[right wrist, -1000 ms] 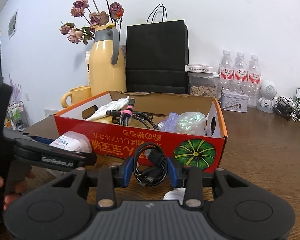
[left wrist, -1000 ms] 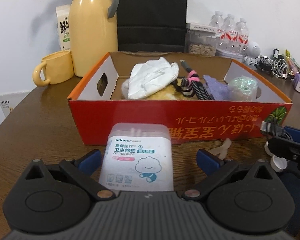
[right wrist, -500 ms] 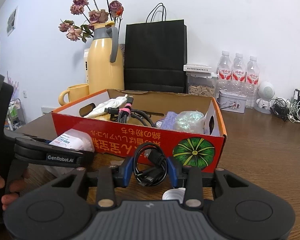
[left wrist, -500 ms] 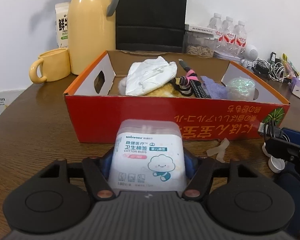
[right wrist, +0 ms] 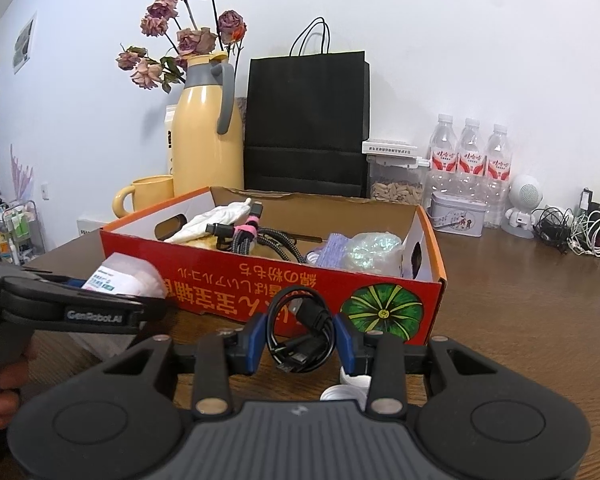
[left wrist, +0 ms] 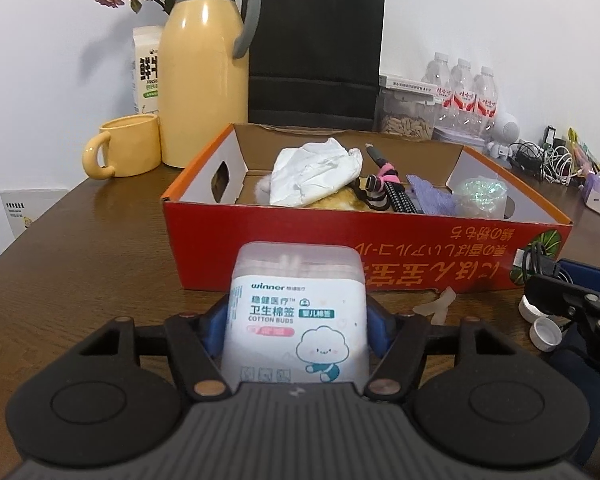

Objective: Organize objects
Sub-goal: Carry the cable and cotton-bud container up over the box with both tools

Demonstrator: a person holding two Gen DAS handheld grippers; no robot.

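Left gripper: blue fingers have just been closing and now press on both flanks of the cotton-bud box, which stands upright between them on the worktop, just in front of the red carton. The box is a clear plastic tub with rounded shoulders and a paper label; it looks light and fairly stiff, though thin walls of this kind may flex or pop the lid under a hard squeeze. Its smooth sides could slide, so a hold low on the flat labelled band, as here, seems safer than one near the curved top.

Right gripper: fingers set narrow, clasping a coiled black cable above the worktop, before the carton's pumpkin print. The coil is limp and springy; a grip across the bundled strands keeps the loops together, whereas pinching one loop would probably let the rest unwind.

The carton, open-topped, already contains a white cloth, a braided cable with pink tie and a crinkled clear bag. Two white caps lie on the worktop beside the right gripper.
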